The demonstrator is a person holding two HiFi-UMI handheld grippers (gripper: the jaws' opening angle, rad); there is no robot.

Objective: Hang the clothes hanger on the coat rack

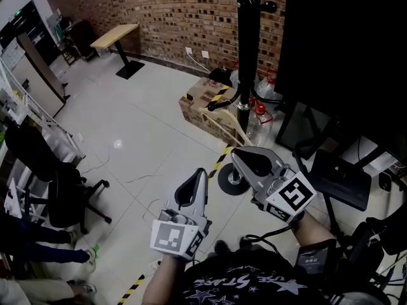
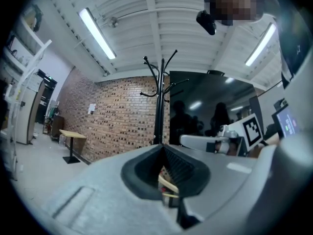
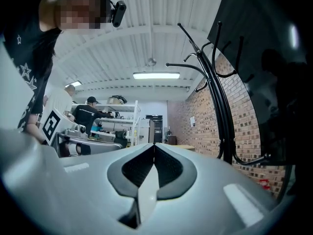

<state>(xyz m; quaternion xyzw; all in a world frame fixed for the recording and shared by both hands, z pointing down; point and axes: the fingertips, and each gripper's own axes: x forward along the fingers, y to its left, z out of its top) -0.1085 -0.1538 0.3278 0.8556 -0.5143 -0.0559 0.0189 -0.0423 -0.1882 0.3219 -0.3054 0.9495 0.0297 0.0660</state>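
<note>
- The pale tiled floor (image 1: 146, 132) is filling most of the head view, with a brick wall (image 1: 172, 11) running along the top. A wooden table (image 1: 114, 35) is standing at the upper left and a black office chair (image 1: 57, 189) at the left edge.
- The black coat rack (image 1: 247, 56) is standing upright at top centre, with its round foot sitting on the tiles just above your right gripper. Only the gripper views are showing you its curved top arms against the ceiling (image 2: 160, 106) (image 3: 215, 97).
- A cardboard box (image 1: 194, 103) is sitting just left of the pole, beside a strip of black-and-yellow tape (image 1: 221, 161).
- The wooden clothes hanger (image 1: 224, 127) is leaning on that box at the rack's foot. Its long axis is slanting from centre left down to the right, toward the pole. You cannot make out its hook, and only the head view is showing it clearly.
- You are holding the left gripper (image 1: 201, 171) at lower centre, well apart from the hanger. Its own view (image 2: 163, 146) is showing the jaws meeting at the tips, clamping nothing. Tan strips are showing through the gap behind the tips.
- You are holding the right gripper (image 1: 236, 152) near the rack's foot. Its jaws are pressed together (image 3: 154, 145), gripping nothing.
</note>
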